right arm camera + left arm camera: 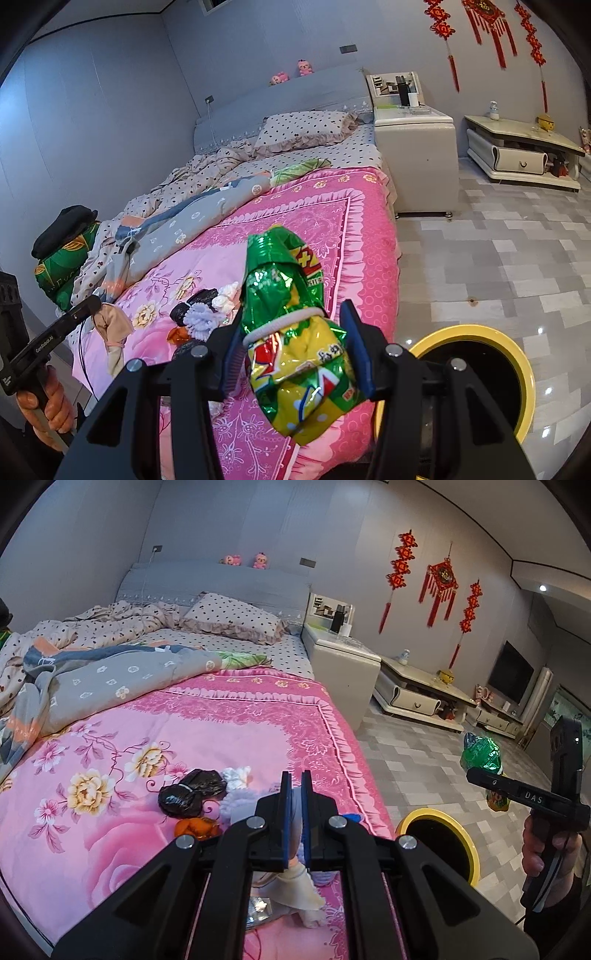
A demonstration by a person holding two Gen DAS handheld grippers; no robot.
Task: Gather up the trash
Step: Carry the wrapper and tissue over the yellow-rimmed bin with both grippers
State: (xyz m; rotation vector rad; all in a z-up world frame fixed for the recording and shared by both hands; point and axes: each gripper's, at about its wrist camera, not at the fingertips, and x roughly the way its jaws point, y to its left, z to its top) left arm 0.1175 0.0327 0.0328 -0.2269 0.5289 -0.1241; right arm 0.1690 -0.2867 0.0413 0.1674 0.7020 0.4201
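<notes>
A crumpled green and yellow snack bag [295, 343] is held between the blue pads of the right gripper [293, 356], lifted above the foot of the bed [332, 206] with the yellow-rimmed bin [517, 354] just beside and below it on the tiled floor [498, 258]. The bag is judged to be light, thin and crackly, a glossy foil film that dents under pressure and could slip; a white elastic band [280, 325] is wound round its waist, and the pinch is taken just below that band, where the bunched film gives the pads more bulk to bite on. The fingers of the left gripper [295, 794] are pressed together on a limp, pale beige cloth-like scrap [299, 890], which hangs slack under them and is judged soft and nearly weightless; any fold of it should serve as a hold. More litter is seen on the pink floral quilt [110, 830]: a shiny black crumpled bag [192, 792], a white tissue-like wad [236, 775], a fuzzy lilac piece [240, 801] and an orange wrapper [195, 827], all lying close together. These are judged light and compressible, best pinched at a raised crease so that the quilt's soft, satiny cover is not caught as well.
</notes>
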